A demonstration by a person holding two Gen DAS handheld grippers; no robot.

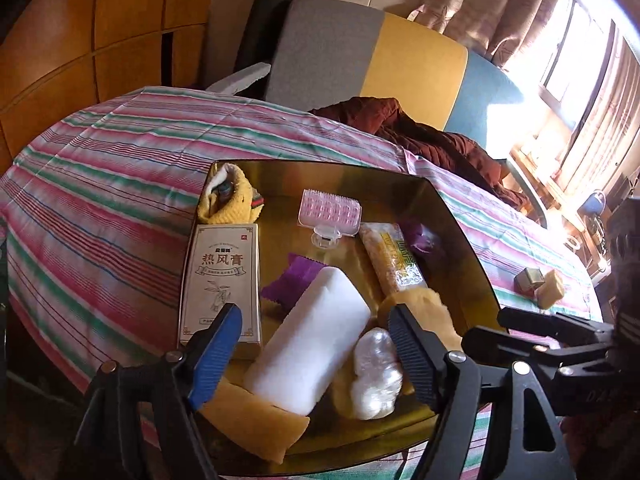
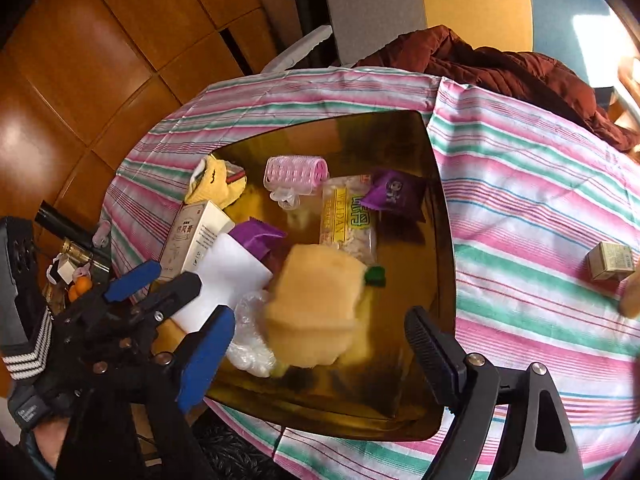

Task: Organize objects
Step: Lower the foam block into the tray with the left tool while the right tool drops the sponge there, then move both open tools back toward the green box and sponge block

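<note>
I'm working in a home room: striped cloth [image 1: 120, 168] over the bench, curtained window [image 1: 576, 64], wood-panel wardrobe [image 1: 80, 40], padded chair [image 1: 332, 48], brown jacket [image 1: 432, 136] dumped behind.

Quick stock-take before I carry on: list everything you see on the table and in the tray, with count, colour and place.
tray: 1, gold, on the striped cloth
white block: 1, white, tray front
boxed ointment: 1, cream, tray left side
yellow sock: 1, yellow, tray far-left corner
hair roller: 1, pink, tray far side
snack packet: 1, clear and yellow, tray middle
purple packets: 2, purple, one far right, one by the block
yellow sponge: 1, blurred, over the tray front
clear wrap: 1, whitish, beside the block
small boxes: 2, tan, on the cloth right of the tray
left tool: 1, open
right tool: 1, open
</note>
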